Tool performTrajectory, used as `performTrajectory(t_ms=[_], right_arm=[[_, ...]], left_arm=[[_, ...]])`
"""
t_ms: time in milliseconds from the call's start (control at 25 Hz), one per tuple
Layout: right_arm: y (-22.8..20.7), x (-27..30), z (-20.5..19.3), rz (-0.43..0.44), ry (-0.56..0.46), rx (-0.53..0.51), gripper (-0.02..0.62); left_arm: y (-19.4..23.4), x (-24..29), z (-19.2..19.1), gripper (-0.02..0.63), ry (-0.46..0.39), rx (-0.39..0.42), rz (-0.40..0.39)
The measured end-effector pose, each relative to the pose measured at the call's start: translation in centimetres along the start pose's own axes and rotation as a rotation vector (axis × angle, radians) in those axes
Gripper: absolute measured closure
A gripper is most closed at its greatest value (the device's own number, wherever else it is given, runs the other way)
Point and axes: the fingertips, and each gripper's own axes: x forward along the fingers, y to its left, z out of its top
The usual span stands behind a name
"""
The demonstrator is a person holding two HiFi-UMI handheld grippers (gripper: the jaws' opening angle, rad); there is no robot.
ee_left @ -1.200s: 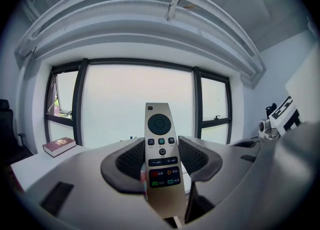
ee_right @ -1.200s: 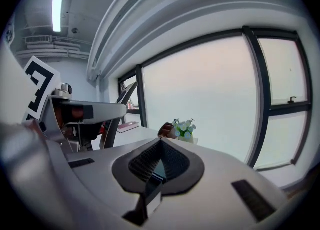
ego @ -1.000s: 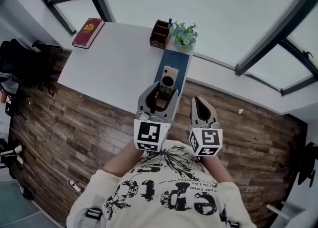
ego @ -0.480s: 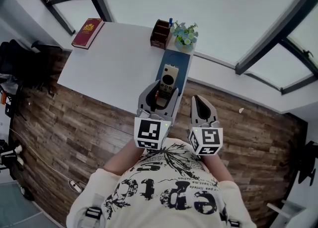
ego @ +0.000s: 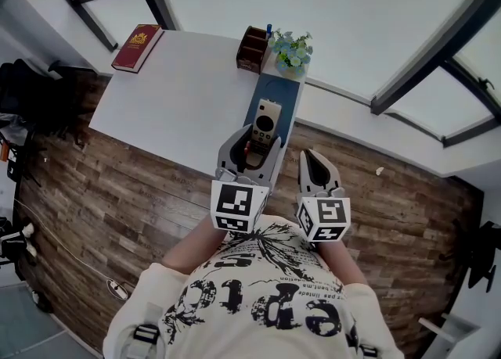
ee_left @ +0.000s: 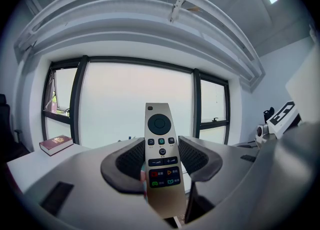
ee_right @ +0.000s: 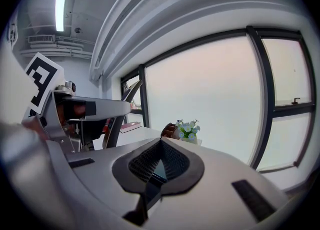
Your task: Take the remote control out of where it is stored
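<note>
A gold remote control with a round pad and coloured buttons stands between the pads of my left gripper, which is shut on its lower part. The remote's top end points away from me. In the head view the remote hangs over a blue strip at the right edge of the white table, held by the left gripper. My right gripper hovers beside it over the wooden floor. Its pads meet at the tip, with nothing between them.
On the table's far side lie a red book, a brown pen holder and a small pot of flowers. A dark chair stands left of the table. Large windows run behind the table.
</note>
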Motion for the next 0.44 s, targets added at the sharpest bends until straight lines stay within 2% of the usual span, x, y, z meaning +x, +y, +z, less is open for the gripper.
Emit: performTrajectory(t_ms=[440], right_arm=[[0.27, -0.19, 0.44, -0.003, -0.01, -0.025, 0.592]], left_arm=[[-0.09, -0.21, -0.54, 0.387, 0.021, -0.008, 0.004]])
